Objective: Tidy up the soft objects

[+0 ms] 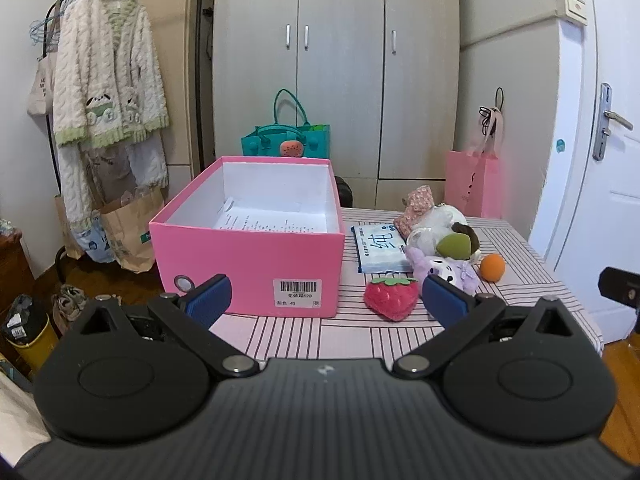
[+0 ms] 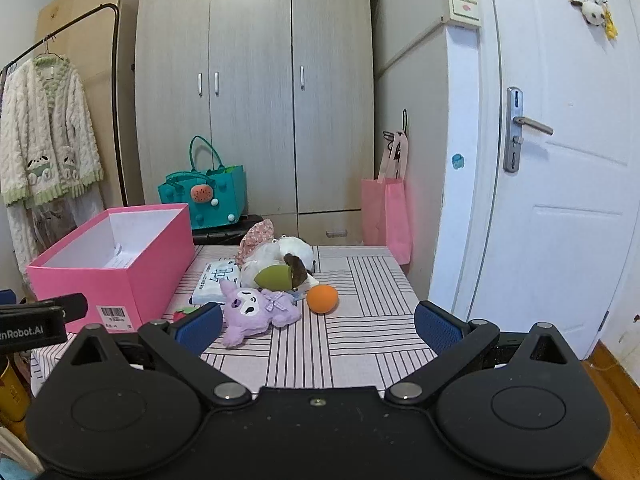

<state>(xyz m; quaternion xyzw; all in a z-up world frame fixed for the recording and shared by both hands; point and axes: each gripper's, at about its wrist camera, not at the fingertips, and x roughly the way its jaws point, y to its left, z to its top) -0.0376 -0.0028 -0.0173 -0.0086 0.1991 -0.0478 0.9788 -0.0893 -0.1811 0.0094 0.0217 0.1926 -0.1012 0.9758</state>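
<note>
The box (image 1: 248, 236) sits on the table (image 1: 520, 292), left of the plush toys (image 1: 444, 248) and ball (image 1: 492, 267).

The box (image 1: 256, 264) was bright pink outside and white inside. The tablecloth (image 2: 360, 344) was pale pink with blocks of dark stripes. On it lay a red strawberry (image 1: 390, 296) with a green top, a lilac plush (image 2: 256, 308) (white face, checked bow), an orange ball (image 2: 322, 298), a white-and-brown plush (image 2: 288, 260) with an olive patch, and a floral pink pouch (image 1: 418, 202). Both grippers' pads (image 1: 210, 298) were blue on black.
</note>
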